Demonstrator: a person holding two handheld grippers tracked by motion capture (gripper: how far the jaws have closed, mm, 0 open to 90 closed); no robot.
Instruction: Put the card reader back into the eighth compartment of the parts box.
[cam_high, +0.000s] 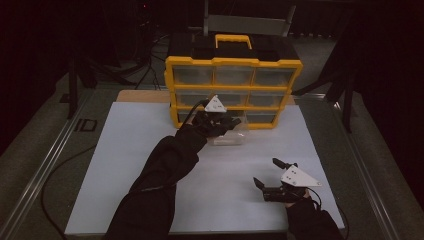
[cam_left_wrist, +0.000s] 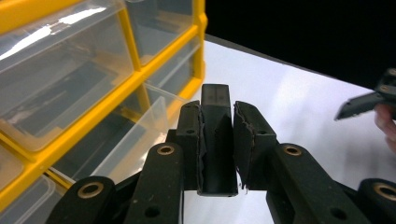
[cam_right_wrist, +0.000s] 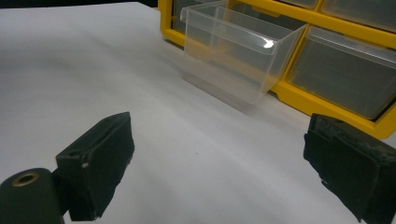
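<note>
So, starting with the high view: a yellow-and-black drawer cabinet (cam_high: 233, 90) sat at the far edge of the white table (cam_high: 150, 165), roughly at 12 o'clock from the person. One clear drawer (cam_high: 234, 134) in the bottom row was pulled out toward the person. The left gripper (cam_high: 218, 122) hovered right at that drawer, at about 11 o'clock from the right gripper (cam_high: 267, 174), which sat near the table's front edge, well apart from the cabinet. Black sleeves came in from the bottom.

Next, the left gripper view – its jaws were clamped tight on a small black block (cam_left_wrist: 216, 140), which stood upright between the pads and poked out above them. At 9 to 10 o'clock the cabinet (cam_left_wrist: 135, 77) showed its yellow frame and clear drawer fronts, and the pulled-out drawer (cam_left_wrist: 140, 135) lay just left of the jaws, its open top facing up. Whether the block was over the drawer or just beside it I couldn't tell. At 3 o'clock the other gripper's black jaw tip (cam_left_wrist: 359, 105) showed over the white surface, next to a bit of a hand.

Last, the right gripper view – its jaws stood wide apart with nothing between the pads (cam_right_wrist: 100, 163), just bare white table (cam_right_wrist: 93, 70). The open clear drawer (cam_right_wrist: 238, 51) stuck out of the cabinet (cam_right_wrist: 327, 100) at around 12 to 1 o'clock.
</note>
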